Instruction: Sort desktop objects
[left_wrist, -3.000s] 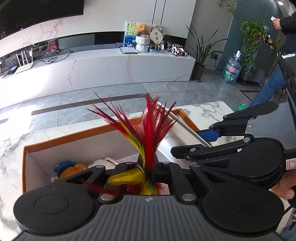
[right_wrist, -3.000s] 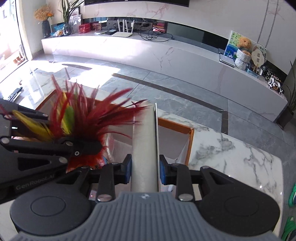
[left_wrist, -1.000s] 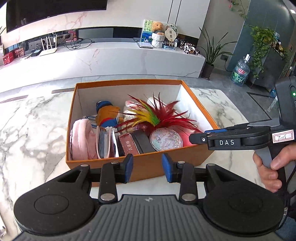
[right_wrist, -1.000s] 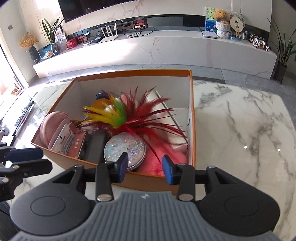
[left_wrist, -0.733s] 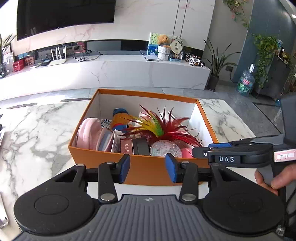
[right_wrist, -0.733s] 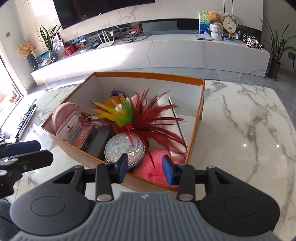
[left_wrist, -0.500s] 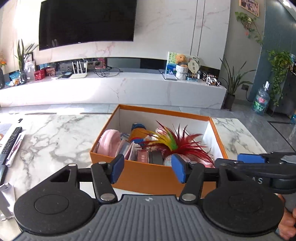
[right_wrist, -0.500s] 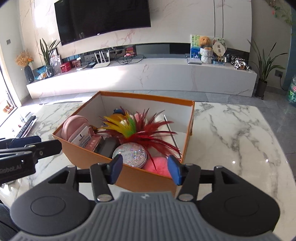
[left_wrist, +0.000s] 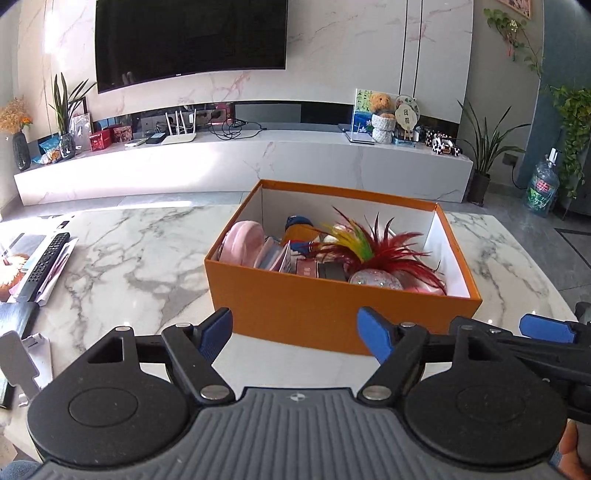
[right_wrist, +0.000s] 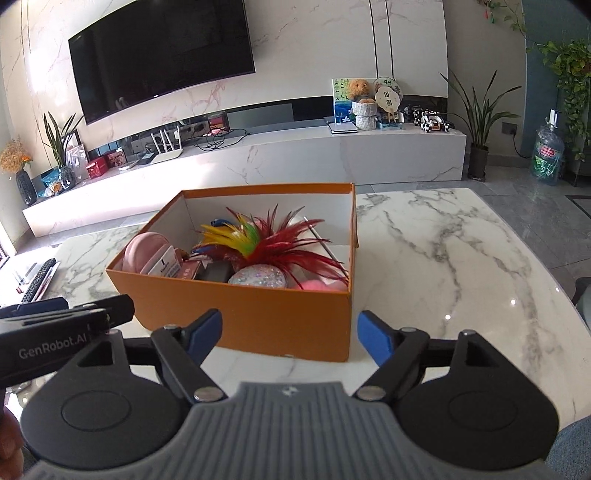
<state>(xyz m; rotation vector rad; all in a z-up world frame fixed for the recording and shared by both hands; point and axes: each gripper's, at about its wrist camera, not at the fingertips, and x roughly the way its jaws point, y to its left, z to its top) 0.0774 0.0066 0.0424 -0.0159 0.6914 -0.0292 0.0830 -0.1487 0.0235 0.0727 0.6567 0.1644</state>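
Orange box sitting on the marble surface dead ahead of both sets of jaws, open at the top and pretty well stuffed. Inside: red and yellow-green feather toy poking up in the middle, glittery round case just in front of it against the near wall, pink round pouch over on the left end, a dark flat case and some cards wedged between, a blue-and-orange plush toward the back, plus a thin silvery rod lying along the right side. Something pink and fluffy tucked in the near right corner too.

Left gripper and right gripper both pulled back short of the box's near wall, jaws wide and opening further, nothing between them on either side. No grip on anything.

Looks basically done, honestly. Surface to the right of the jaws bare marble, nothing loose around the box. Only leftovers off to the far left of the jaws: a black remote on some papers, near the edge. Hard to say whether those count as part of the sorting or just belong there. If so, one more trip; if not, finished.
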